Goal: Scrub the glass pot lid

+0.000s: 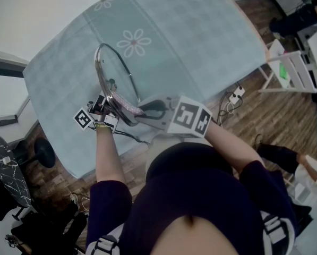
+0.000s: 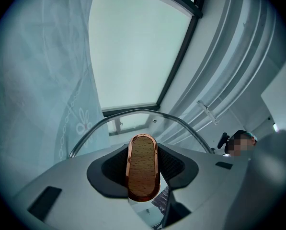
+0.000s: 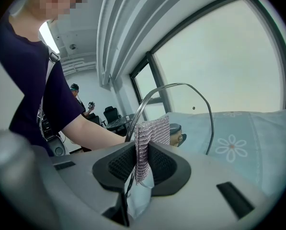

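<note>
Left gripper view shows, nearest, the left gripper [image 2: 143,163] with its jaws about half apart and clamped on the lid's wooden knob [image 2: 143,176], one pad on each side. Beyond the knob the lid [image 2: 133,123] stands on edge, its metal rim arching over the jaws. In the right gripper view, the right gripper [image 3: 145,164] has its jaws nearly together, pinching a folded mesh cloth [image 3: 150,138] that sticks up past the tips. The cloth's end sits at the lid's rim and seems to touch it, though contact is not certain. From the head view, the lid is held in the air close to the person's body, above the near edge of the table [image 1: 200,36] with its flowered covering.

Scrubbing looks to be in hand, with the cloth at the lid's lower part. The next move calls for wiping the cloth across the glass under pressure, while the left grip resists the knob twisting.
</note>
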The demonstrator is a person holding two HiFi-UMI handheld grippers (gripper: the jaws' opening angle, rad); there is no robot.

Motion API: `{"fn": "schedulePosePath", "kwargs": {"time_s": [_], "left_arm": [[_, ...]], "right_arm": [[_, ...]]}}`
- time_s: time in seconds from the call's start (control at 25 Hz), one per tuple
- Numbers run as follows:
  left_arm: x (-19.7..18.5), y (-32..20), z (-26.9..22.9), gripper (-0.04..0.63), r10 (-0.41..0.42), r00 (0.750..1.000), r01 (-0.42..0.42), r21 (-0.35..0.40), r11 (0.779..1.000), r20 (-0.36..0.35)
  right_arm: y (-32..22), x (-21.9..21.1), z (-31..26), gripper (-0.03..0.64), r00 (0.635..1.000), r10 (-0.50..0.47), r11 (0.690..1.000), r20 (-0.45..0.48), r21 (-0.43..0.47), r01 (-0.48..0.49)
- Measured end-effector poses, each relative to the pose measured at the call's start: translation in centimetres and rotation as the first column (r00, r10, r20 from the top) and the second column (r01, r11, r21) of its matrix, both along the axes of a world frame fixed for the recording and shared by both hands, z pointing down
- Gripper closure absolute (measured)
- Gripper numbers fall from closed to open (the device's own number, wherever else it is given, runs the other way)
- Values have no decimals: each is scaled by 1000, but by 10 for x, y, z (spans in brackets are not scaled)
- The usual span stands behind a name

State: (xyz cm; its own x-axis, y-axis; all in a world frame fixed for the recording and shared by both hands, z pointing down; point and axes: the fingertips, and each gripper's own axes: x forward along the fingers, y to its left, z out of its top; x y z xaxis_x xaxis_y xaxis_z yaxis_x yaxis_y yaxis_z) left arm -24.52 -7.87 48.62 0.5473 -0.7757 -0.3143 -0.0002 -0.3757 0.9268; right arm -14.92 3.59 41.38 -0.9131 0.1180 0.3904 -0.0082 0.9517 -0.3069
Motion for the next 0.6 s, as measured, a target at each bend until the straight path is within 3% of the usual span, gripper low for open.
{"fn": "schedulePosePath", "kwargs": {"time_s": [0.6], "left_arm": [[-1, -1, 1, 430, 2, 1000, -2, -5, 1000, 0]], "right_arm": [[23, 21, -2, 538, 995, -102, 994, 14, -47, 103]]}}
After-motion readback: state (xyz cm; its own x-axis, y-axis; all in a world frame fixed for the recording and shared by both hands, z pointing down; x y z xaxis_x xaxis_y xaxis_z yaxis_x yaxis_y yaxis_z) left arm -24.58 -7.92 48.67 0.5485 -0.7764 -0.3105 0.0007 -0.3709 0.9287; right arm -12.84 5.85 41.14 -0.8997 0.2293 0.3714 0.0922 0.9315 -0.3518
